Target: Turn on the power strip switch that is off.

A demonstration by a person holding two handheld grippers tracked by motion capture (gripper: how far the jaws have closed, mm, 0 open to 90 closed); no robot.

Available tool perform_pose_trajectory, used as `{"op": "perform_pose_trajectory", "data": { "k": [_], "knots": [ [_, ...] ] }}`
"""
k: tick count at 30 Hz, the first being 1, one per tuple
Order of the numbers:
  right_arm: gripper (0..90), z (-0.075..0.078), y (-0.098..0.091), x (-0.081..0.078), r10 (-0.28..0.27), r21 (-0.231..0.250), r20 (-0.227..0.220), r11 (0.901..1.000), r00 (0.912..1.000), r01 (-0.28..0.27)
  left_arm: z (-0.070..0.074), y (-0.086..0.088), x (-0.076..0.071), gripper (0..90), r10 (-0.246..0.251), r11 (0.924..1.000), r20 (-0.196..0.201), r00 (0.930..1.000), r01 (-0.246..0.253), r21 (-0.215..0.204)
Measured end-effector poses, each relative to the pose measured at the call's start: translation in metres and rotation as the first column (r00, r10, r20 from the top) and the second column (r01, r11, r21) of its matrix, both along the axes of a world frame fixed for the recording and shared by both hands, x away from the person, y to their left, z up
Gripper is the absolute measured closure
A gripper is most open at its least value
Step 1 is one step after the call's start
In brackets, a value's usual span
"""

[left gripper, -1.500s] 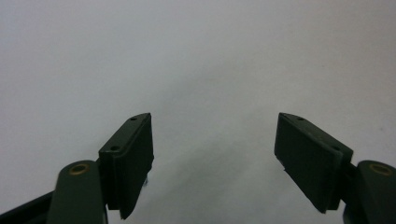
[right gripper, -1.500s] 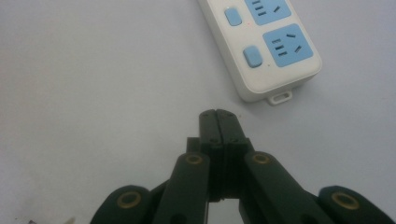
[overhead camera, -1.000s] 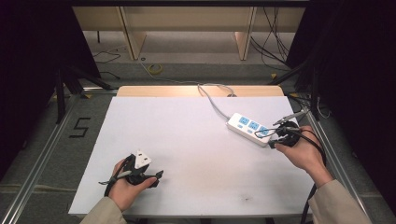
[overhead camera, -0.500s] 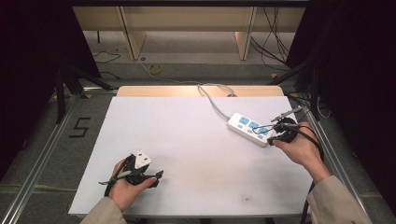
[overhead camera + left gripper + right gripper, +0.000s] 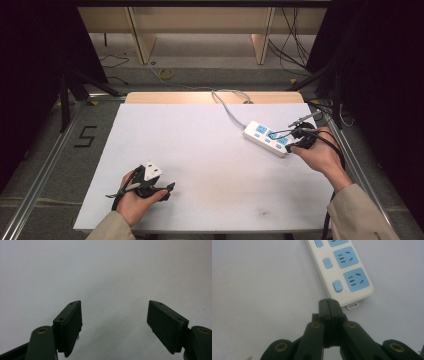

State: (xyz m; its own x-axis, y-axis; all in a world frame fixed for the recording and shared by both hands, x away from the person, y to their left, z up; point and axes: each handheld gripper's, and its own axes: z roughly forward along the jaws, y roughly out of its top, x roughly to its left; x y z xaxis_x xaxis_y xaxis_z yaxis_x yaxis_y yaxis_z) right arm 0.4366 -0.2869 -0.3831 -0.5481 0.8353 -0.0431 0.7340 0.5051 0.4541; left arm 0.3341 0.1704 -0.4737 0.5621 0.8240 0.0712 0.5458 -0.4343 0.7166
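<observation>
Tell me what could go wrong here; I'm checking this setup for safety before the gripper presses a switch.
The shut right gripper sits at the white power strip with blue sockets, off its blue switches; a push may slide the loose strip. Its grey cable might snag. The open left gripper, apart, cannot steady it.

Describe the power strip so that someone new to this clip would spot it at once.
Start at the white table and look to its right edge, just ahead of the right gripper, whose fingers are shut with nothing between them. The power strip lies flat there at a slant, its grey cable running off the far edge. It is a white bar with blue sockets and blue buttons.
</observation>
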Motion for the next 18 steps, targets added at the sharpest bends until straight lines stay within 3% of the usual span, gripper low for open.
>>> {"op": "perform_pose_trajectory", "data": {
  "k": [18],
  "knots": [
    [90.0,0.0025,0.0027,0.009,-0.007,-0.01,-0.01,0.9999,0.9999,0.007,0.0002,0.0,0.0002,28.2,0.0,1.0,-0.003,1.0,0.0,-0.003]
  ]
}}
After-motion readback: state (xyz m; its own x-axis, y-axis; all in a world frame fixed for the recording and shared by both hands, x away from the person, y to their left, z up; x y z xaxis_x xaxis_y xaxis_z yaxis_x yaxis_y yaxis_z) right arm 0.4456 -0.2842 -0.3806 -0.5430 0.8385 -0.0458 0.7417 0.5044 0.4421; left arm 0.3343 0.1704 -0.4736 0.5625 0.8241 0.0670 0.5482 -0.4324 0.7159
